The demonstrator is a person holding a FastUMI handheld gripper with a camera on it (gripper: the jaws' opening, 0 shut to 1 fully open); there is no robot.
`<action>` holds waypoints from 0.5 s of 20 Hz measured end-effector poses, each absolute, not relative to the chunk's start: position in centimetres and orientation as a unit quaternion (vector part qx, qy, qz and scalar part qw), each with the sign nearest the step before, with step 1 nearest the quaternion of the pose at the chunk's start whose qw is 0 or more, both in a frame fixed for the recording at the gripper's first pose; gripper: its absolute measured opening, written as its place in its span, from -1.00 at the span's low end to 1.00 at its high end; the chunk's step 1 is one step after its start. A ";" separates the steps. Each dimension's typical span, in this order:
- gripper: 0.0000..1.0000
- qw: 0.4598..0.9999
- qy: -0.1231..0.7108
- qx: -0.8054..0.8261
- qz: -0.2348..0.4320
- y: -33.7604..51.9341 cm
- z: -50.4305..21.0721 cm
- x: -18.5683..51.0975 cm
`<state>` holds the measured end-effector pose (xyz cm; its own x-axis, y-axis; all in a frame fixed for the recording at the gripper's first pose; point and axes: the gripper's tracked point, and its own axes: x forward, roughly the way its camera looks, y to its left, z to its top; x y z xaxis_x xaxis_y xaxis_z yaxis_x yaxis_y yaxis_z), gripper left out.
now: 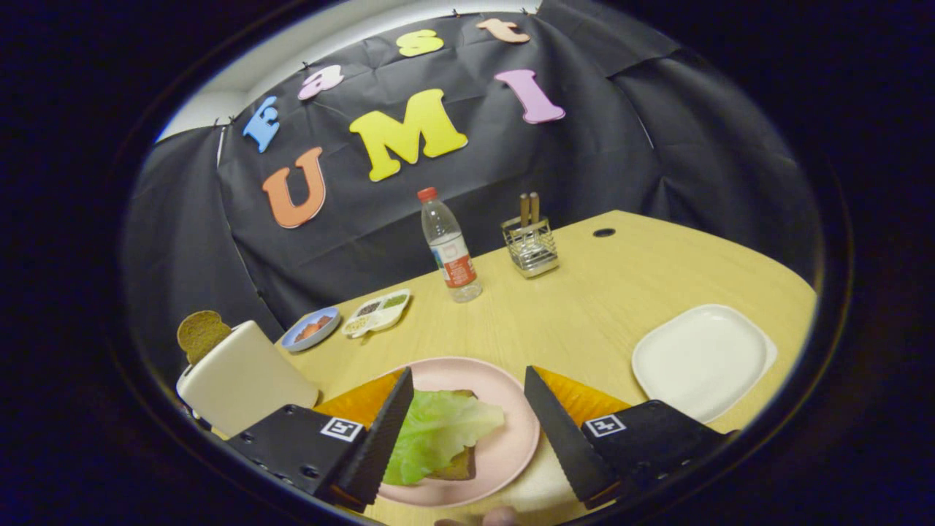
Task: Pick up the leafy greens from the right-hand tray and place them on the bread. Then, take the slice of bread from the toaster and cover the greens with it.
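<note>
Lying between the spread claw (pixel 467 431) fingers, leafy greens (pixel 434 435) on bread (pixel 459 467).

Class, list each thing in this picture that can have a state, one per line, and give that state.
gripper: fingers open, holding nothing
lettuce: lying on the bread
bread: on the pink plate
toaster: slice sticking up
white tray: empty
bottle: upright, capped

two plates (pixel 504 446), two bread slices (pixel 201 332), one toaster (pixel 245 376), one bottle (pixel 449 248), one lettuce leaf (pixel 434 431).
</note>
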<state>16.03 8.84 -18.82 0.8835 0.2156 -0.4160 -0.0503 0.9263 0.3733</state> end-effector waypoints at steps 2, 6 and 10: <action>0.91 0.969 0.190 0.150 0.052 8.4 -16.1 15.4; 0.91 0.988 0.116 0.099 0.026 8.5 -9.8 12.9; 0.91 0.991 0.079 0.092 0.052 13.8 -4.9 10.6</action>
<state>10.61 13.84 -4.89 0.9820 0.1179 -0.1476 -0.0888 0.9777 0.1905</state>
